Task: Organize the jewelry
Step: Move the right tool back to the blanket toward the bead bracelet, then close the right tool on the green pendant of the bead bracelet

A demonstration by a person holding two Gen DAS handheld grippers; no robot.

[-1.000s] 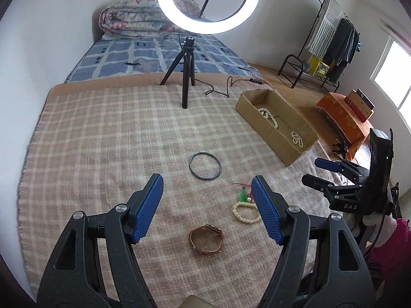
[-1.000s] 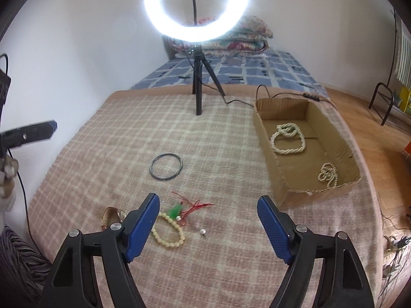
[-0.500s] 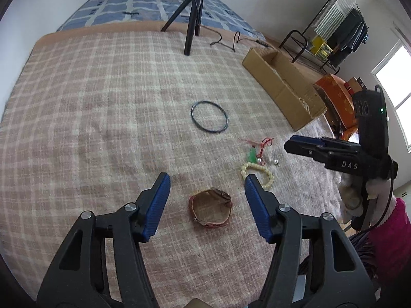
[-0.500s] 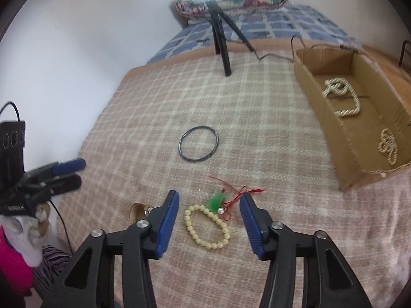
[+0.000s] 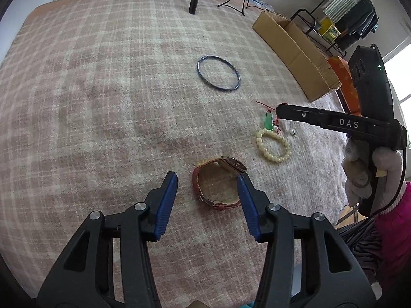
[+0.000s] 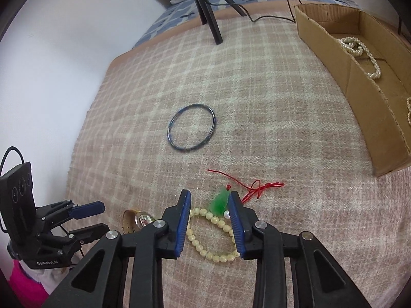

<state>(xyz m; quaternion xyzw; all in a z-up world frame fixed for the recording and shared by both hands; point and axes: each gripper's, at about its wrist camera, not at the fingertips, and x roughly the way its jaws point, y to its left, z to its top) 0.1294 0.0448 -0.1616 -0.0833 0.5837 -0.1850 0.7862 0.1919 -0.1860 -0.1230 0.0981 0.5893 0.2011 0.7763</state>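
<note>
My left gripper [image 5: 206, 179] hangs low over the checked blanket [image 5: 102, 89], fingers spread and grasping nothing. The watch [image 5: 218, 179] with its reddish strap lies between the blue pads [image 5: 167, 200], nearer the right-hand pad, which sits just beside the watch face; I cannot tell whether it touches. On the other side, bare blanket shows between the strap and the pad.

My right gripper [image 6: 209, 197] is also down near the blanket, fingers parted but narrowly, nothing clamped. The cream bead bracelet [image 6: 213, 241] lies between and partly under them, its loop running beneath both pads. The green pendant [image 6: 219, 201] sits at the tip of my right-hand finger, with its red cord [image 6: 257, 187] trailing off toward the cardboard box [image 6: 359, 97].

The dark bangle [image 6: 191, 127] lies flat on its own, well apart from both grippers, with bare blanket all around it. The box stands at the blanket's right edge, its near wall upright, and a pearl necklace [image 6: 359, 51] is coiled inside, with another small string of beads [image 6: 409, 113] at the frame's edge. A small loose bead [image 5: 292, 132] rests just beside the bracelet. The black tripod [image 6: 208, 7] stands far back near the blanket's far edge, its cable [image 6: 272, 12] running toward the box. To my left the blanket ends close to the white wall [image 6: 64, 51].
</note>
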